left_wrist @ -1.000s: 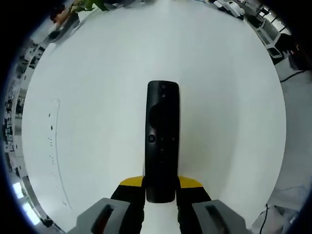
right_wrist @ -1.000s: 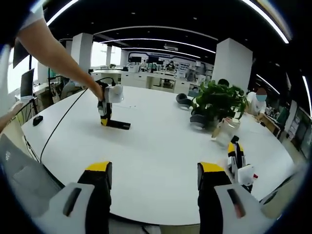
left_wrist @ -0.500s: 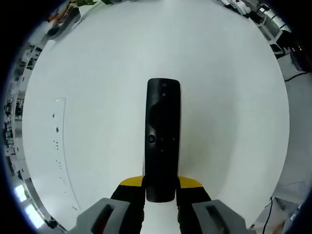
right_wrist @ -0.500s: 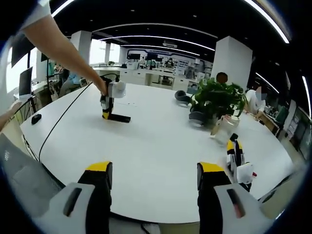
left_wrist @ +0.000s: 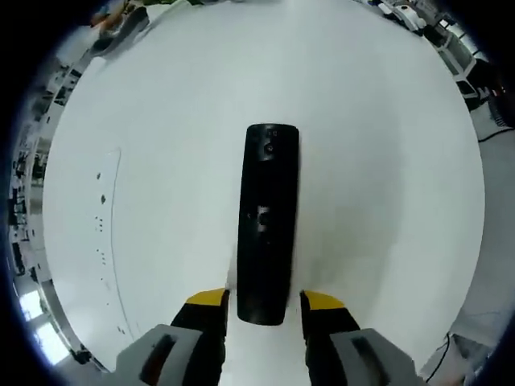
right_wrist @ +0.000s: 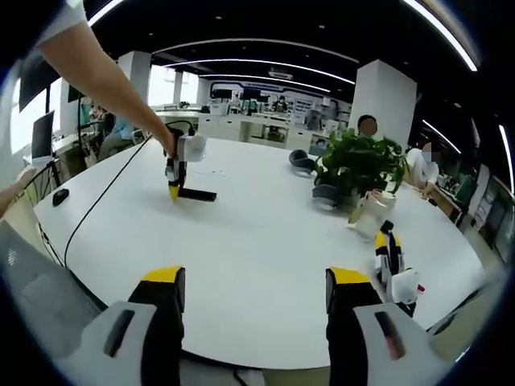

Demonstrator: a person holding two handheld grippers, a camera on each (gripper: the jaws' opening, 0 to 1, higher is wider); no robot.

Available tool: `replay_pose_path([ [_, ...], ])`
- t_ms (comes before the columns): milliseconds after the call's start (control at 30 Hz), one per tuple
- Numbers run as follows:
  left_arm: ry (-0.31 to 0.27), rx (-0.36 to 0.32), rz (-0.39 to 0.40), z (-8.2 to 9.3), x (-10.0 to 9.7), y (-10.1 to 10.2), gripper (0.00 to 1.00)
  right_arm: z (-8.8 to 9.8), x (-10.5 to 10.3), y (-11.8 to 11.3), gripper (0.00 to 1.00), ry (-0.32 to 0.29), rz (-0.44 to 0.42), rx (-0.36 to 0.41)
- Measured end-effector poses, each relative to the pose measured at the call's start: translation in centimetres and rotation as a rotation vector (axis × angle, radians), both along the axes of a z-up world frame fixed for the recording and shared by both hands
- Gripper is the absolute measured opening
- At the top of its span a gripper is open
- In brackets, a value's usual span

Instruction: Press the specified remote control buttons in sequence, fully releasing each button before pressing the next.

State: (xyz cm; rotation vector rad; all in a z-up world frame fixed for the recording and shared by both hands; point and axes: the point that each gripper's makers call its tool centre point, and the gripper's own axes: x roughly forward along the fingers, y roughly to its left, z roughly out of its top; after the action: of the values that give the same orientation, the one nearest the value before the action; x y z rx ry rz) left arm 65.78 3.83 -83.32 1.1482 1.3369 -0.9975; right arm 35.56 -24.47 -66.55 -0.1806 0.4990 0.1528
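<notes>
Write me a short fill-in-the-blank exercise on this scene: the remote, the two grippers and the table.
1. The black remote control lies on a ____ table.
2. The left gripper has its jaws ____, one on each side of the remote's near end.
3. The right gripper holds ____ between its jaws.
4. Across the table stands a potted ____.

Missing words: white; open; nothing; plant
</notes>
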Motion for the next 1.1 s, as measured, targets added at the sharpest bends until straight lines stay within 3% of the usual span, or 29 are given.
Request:
replay_pose_path([
  [33, -0.003, 0.003, 0.005, -0.1, -0.1, 0.2, 0.56, 0.0, 0.0, 0.0, 0.74, -0.002, 0.001, 0.002],
  [167, -0.035, -0.037, 0.069, 0.2, -0.3, 0.6, 0.56, 0.2, 0.0, 0.2, 0.74, -0.007, 0.007, 0.004],
  [300, -0.053, -0.085, 0.123, 0.3, -1.0, 0.9, 0.65, 0.3, -0.1, 0.3, 0.74, -0.013, 0.012, 0.008],
  [400, -0.05, -0.133, 0.217, 0.6, -2.0, 1.1, 0.66, 0.3, -0.1, 0.4, 0.74, -0.014, 0.017, 0.011],
  [533, -0.049, -0.172, 0.264, 0.8, -3.2, 1.1, 0.73, 0.5, -0.1, 0.6, 0.74, -0.024, 0.027, 0.013],
  [733, -0.043, -0.351, 0.401, 1.7, -5.6, -0.4, 0.81, 0.8, -0.1, 0.6, 0.74, -0.04, 0.026, 0.023],
  [833, -0.035, -0.474, 0.492, 2.4, -7.0, -1.3, 0.83, 1.0, 0.0, 0.7, 0.75, -0.051, 0.03, 0.019],
  [1100, -0.071, -0.751, 0.691, 4.6, -9.6, -2.1, 0.83, 1.2, 0.0, 0.8, 0.76, -0.067, 0.033, 0.029],
])
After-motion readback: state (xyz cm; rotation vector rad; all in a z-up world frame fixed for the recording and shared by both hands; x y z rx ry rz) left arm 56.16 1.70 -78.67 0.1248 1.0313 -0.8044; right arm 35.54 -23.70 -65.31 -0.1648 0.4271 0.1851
